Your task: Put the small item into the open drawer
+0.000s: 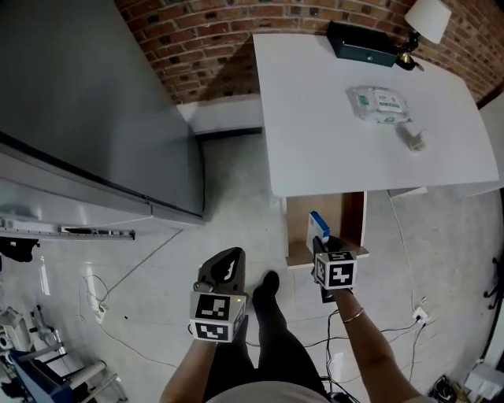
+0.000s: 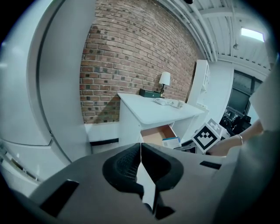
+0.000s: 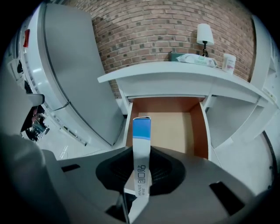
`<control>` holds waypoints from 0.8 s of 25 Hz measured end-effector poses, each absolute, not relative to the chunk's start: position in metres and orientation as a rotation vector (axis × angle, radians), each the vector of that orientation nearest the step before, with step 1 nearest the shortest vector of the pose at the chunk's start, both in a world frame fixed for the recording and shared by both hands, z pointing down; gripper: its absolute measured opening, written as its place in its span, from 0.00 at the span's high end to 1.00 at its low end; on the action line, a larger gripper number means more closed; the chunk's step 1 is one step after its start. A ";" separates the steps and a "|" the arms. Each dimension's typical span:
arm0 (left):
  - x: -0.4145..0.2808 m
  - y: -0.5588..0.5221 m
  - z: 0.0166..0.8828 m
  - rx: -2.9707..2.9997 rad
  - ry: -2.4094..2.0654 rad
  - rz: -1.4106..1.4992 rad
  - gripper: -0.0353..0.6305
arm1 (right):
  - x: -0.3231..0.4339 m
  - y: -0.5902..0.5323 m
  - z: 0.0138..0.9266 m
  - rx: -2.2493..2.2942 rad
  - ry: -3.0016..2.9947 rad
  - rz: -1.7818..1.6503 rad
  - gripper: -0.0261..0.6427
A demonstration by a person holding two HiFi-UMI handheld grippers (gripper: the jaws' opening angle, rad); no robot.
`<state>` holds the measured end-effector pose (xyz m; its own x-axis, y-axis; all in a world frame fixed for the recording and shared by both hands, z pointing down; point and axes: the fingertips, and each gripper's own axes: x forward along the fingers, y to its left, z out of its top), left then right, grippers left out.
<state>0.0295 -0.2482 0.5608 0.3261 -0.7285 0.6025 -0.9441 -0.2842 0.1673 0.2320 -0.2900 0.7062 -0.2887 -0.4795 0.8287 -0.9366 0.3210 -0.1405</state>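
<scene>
A small white box with a blue end (image 3: 141, 148) stands upright between the pads of my right gripper (image 3: 140, 183), which is shut on it. In the head view this box (image 1: 318, 227) hangs over the front part of the open wooden drawer (image 1: 353, 224) under the white table (image 1: 315, 134), with the right gripper (image 1: 321, 245) at the drawer's front edge. The drawer floor (image 3: 173, 127) shows bare beyond the box. My left gripper (image 1: 224, 271) hangs lower left over the floor, jaws shut with nothing in them (image 2: 141, 164). From it I see the drawer (image 2: 157, 133) and the box (image 2: 171, 142).
On the table lie a pack of wipes (image 1: 379, 104), a dark box (image 1: 361, 43), a lamp (image 1: 425, 22) and a small bottle (image 1: 413, 140). A big grey appliance (image 1: 87, 102) stands at the left. Cables (image 1: 118, 291) trail over the floor. The person's leg (image 1: 272, 330) is between the grippers.
</scene>
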 end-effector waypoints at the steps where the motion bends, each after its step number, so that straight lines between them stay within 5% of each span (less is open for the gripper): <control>1: 0.026 -0.248 0.566 2.090 -1.475 0.577 0.91 | 0.229 -0.292 0.715 1.234 -1.889 0.842 0.84; 20: -0.021 -0.256 0.616 1.980 -1.571 0.580 0.91 | 0.212 -0.319 0.833 1.148 -1.655 0.880 0.84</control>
